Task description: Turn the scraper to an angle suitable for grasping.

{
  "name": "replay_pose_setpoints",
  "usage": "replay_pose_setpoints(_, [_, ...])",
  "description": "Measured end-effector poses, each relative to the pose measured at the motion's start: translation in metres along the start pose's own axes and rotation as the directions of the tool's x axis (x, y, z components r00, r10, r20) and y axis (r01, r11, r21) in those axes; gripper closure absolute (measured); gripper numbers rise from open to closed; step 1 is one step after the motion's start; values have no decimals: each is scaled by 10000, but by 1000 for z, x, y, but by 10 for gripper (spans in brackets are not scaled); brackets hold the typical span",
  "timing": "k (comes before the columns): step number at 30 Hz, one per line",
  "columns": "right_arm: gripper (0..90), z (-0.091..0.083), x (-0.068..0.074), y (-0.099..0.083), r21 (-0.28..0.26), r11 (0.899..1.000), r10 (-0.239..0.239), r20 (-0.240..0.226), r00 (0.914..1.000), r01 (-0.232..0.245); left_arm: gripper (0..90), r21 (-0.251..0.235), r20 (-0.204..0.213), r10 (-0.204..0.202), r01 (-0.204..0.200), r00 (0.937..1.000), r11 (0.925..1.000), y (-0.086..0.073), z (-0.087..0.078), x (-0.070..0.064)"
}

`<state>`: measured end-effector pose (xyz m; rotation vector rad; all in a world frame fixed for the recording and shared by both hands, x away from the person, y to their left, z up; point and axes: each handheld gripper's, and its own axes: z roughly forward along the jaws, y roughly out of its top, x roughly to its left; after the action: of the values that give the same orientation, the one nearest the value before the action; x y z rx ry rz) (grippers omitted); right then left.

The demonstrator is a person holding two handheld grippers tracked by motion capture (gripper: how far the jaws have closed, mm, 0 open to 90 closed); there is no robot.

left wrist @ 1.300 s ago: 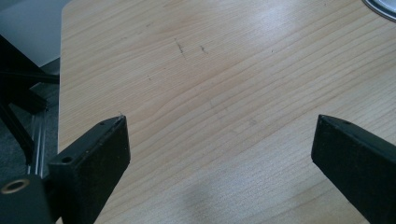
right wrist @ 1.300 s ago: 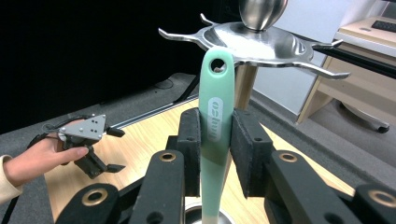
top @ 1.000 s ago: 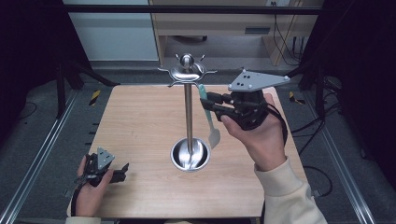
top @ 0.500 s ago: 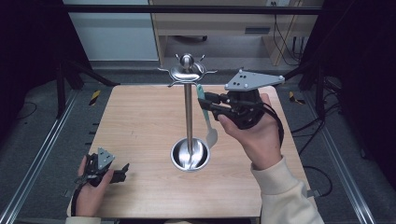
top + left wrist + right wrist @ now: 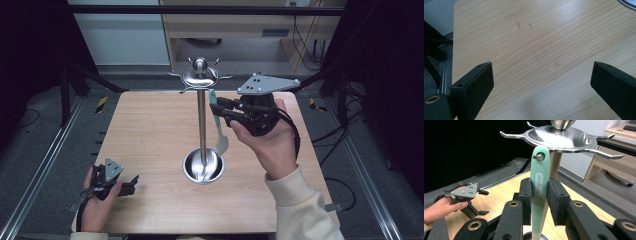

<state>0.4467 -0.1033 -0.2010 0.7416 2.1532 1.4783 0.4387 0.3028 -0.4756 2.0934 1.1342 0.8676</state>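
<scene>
While the right gripper (image 5: pixel 539 202) pinches the mint-green handle of a spatula (image 5: pixel 539 187) between its two black pads, the hole at the handle's top sits over one hook of the steel utensil stand (image 5: pixel 560 137), right under the stand's dished crown at the upper middle of the right gripper view. Seen from the high view, the right gripper (image 5: pixel 220 111) is at centre frame, just right of the stand's (image 5: pixel 201 120) upright pole, and the spatula (image 5: pixel 218 127) hangs down beside the pole with its pale blade above the round base. Down at the lower left of the high view, the left gripper (image 5: pixel 131 184) lies low over the wooden table (image 5: pixel 150 130), held in the person's hand. Its jaws stand wide apart with bare wood between them in the left gripper view (image 5: pixel 541 82).
</scene>
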Motion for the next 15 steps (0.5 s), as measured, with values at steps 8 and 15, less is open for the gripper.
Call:
replay_pose_setpoints(8, [741, 2, 0, -1, -32, 10000, 16, -14, 10000, -16, 44, 10, 13, 8, -8, 10000, 10000, 0, 0, 0])
replay_pose_setpoints(15, [740, 1, 0, -3, -162, 9998, 65, -16, 10000, -66, 44, 19, 22, 6, -6, 10000, 10000, 0, 0, 0])
